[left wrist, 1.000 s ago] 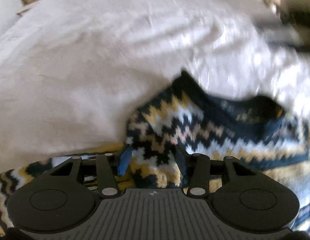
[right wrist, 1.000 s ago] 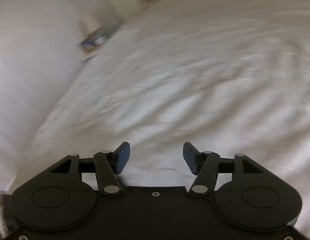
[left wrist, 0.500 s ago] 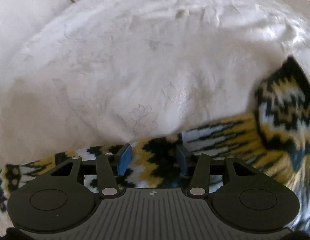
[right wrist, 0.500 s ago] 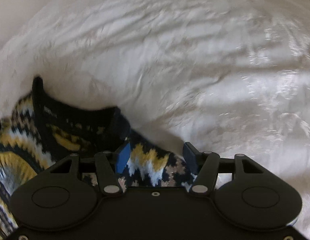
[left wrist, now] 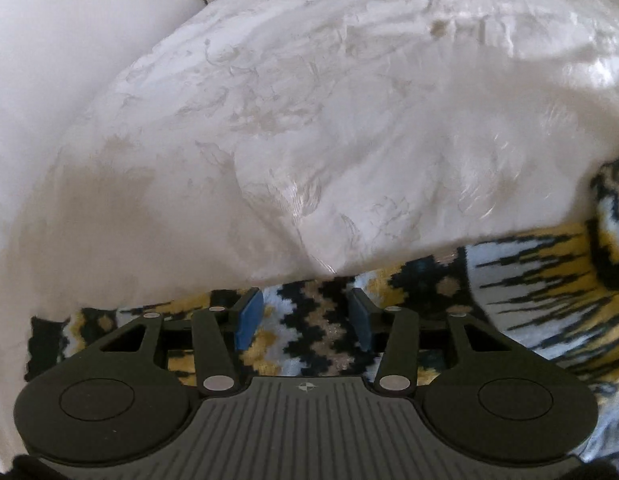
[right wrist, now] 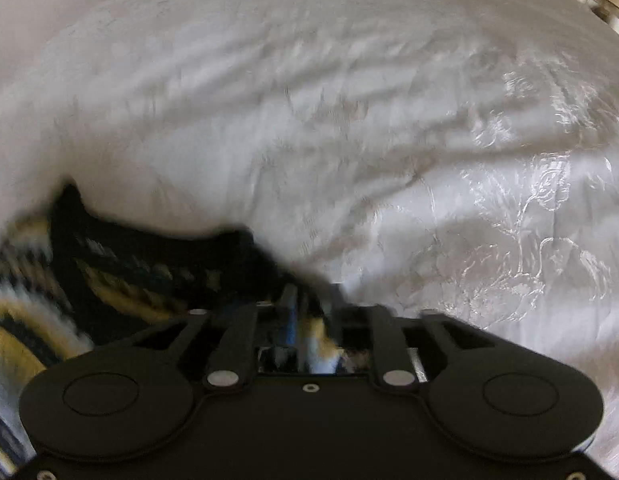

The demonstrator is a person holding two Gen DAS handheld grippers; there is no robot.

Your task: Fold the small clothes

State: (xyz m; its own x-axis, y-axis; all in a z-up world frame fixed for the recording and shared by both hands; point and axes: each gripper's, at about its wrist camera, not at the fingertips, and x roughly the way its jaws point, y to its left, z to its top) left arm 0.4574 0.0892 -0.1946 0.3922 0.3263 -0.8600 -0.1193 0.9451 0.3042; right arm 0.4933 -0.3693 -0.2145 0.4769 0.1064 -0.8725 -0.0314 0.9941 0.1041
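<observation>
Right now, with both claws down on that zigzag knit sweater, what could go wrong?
The right claw is closing on a bunched edge of the zigzag knit sweater close to the white bedspread, so it may pinch the bedspread too. The left claw sits open over flat knit and might grab too little. Uneven grips could skew the fold.

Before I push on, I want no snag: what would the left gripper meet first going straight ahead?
Most likely the sweater lying between its open fingers; the white bedcover lies beyond. Depth is unclear.
</observation>
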